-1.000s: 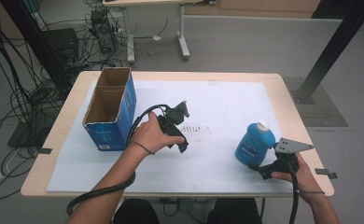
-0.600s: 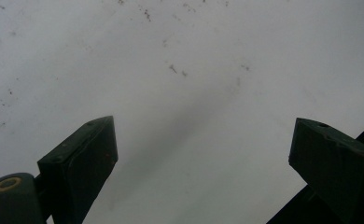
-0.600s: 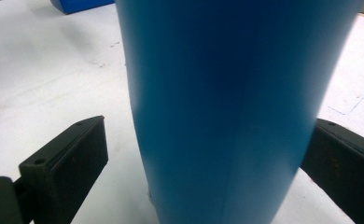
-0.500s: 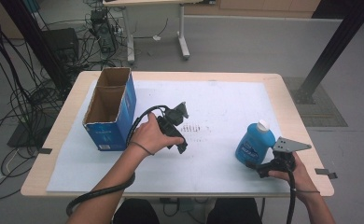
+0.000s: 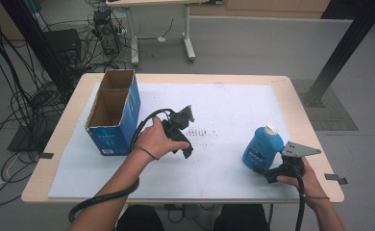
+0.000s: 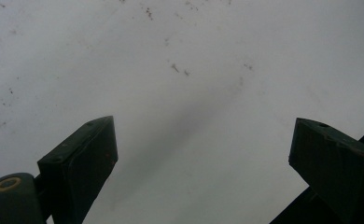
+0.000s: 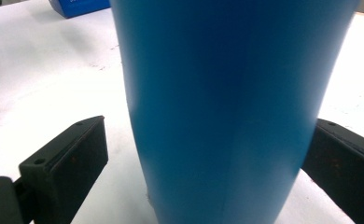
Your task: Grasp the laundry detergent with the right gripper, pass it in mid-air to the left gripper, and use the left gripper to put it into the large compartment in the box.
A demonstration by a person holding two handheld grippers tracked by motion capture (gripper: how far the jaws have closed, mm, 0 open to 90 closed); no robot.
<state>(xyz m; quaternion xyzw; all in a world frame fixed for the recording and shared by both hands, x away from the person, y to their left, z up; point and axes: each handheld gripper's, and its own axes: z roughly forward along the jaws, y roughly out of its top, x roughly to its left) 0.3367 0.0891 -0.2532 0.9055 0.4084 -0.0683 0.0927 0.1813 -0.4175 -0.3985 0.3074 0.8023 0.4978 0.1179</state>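
The right hand [image 5: 305, 179] comes in from the near right edge of the table [image 5: 291, 86] and holds the right tongs [image 5: 267, 173] low, pointing left toward the blue bottle [image 5: 260, 147]. In the right gripper view the bottle [image 7: 231, 107] stands upright between the two black jaws. The jaws are wide, and there is a gap at the left jaw; at the right jaw I cannot tell if it touches the bottle. The bottle has a white cap and stands on the white sheet [image 5: 224, 106] at the near right part of the table.

The left hand [image 5: 156, 139] is over the middle of the table, with the forearm coming from the near edge. It holds the left tongs [image 5: 188, 132] tilted down toward the sheet. In the left gripper view the jaws are wide apart with nothing between them, only the white sheet [image 6: 180, 70] with small dark marks.

A cardboard box [image 5: 113, 113] with blue sides stands at the left part of the table, just beside the left hand. It is open at the top, and its inside looks empty. The box is well apart from the bottle, and nothing stands between the right tongs and the bottle.
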